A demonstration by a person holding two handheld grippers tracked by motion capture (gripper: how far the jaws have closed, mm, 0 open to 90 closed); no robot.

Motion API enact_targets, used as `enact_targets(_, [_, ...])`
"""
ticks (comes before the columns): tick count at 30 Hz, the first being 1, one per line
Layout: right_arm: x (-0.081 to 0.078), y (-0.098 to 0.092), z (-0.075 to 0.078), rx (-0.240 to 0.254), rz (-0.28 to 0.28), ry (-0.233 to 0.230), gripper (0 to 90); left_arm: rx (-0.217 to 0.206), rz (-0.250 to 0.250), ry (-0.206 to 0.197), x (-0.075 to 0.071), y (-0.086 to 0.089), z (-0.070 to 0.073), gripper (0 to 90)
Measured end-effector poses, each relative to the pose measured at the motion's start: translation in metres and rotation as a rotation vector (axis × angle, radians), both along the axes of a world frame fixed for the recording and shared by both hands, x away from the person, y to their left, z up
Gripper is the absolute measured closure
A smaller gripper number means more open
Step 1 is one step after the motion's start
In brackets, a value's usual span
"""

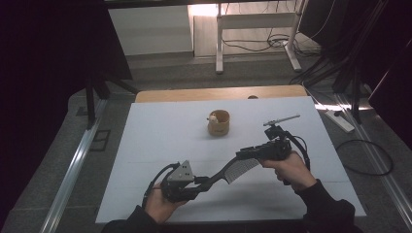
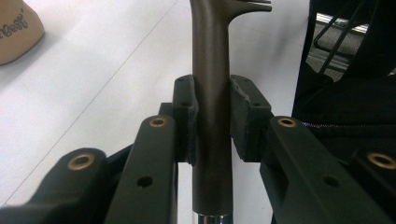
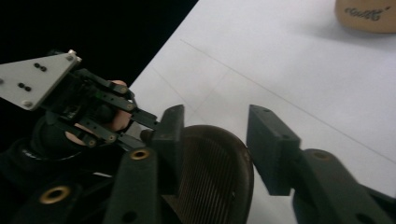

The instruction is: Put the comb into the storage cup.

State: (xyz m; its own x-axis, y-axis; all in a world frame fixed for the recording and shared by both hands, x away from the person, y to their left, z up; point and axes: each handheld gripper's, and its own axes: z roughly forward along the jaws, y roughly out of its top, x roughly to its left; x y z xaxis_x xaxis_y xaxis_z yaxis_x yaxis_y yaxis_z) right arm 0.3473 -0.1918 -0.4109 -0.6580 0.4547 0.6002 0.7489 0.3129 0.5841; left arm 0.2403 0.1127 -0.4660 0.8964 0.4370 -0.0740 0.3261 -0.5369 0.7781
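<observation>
Two grippers, left gripper (image 1: 206,181), right gripper (image 1: 243,156), one slotted spatula (image 1: 232,171), one wooden cup (image 1: 218,123), one white table (image 1: 160,136)

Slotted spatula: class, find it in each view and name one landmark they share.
High view: slotted spatula low centre, nearer than the tan cup.
Left gripper view: its handle runs up the centre, clamped between the jaws.
Right gripper view: its slotted head, bottom centre, between the jaws.
Shared landmark: the tan cup.

The cup (image 2: 16,30) is cut off by the picture's edge in both gripper views, so its lettering stays unreadable. Beside the cup, the small pale object (image 1: 213,117) is too small to identify. The slotted spatula (image 3: 212,177) blade runs past the bottom edge.
</observation>
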Motion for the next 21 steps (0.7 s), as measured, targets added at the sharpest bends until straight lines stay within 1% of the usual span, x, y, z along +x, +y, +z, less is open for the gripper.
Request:
enact_targets(4, [0.0015, -0.001, -0.001, 0.014, 0.004, 0.02, 68.5, 0.002, -0.001, -0.002, 0.0, 0.0, -0.0002, 72.3])
enact_targets(7, [0.0023, -0.0021, -0.002, 0.016, 0.0, 0.025, 73.7, 0.007, -0.006, -0.007, -0.0001, 0.0003, -0.0002, 72.3])
enact_targets(11, [0.0041, -0.004, -0.0037, 0.039, -0.003, 0.066, 76.7, 0.013, -0.004, -0.011, -0.0005, -0.0011, -0.001, 72.2])
enact_targets(13, [0.0052, -0.0056, -0.0041, 0.072, -0.006, 0.104, 80.7, 0.018, -0.01, -0.016, -0.0004, -0.0016, -0.0017, 72.2])
enact_targets(14, [0.0062, -0.0066, -0.0046, 0.095, -0.003, 0.12, 81.6, 0.015, -0.013, -0.01, -0.0001, -0.0021, -0.002, 72.2])
enact_targets(19, [0.0064, -0.0064, -0.0045, 0.114, 0.011, 0.154, 84.1, 0.036, -0.017, -0.001, 0.0014, -0.0049, -0.0049, 71.9])
enact_targets(21, [0.0058, -0.0052, -0.0038, 0.113, 0.011, 0.163, 84.5, 0.043, -0.019, 0.004, 0.0023, -0.0051, -0.0057, 71.7])
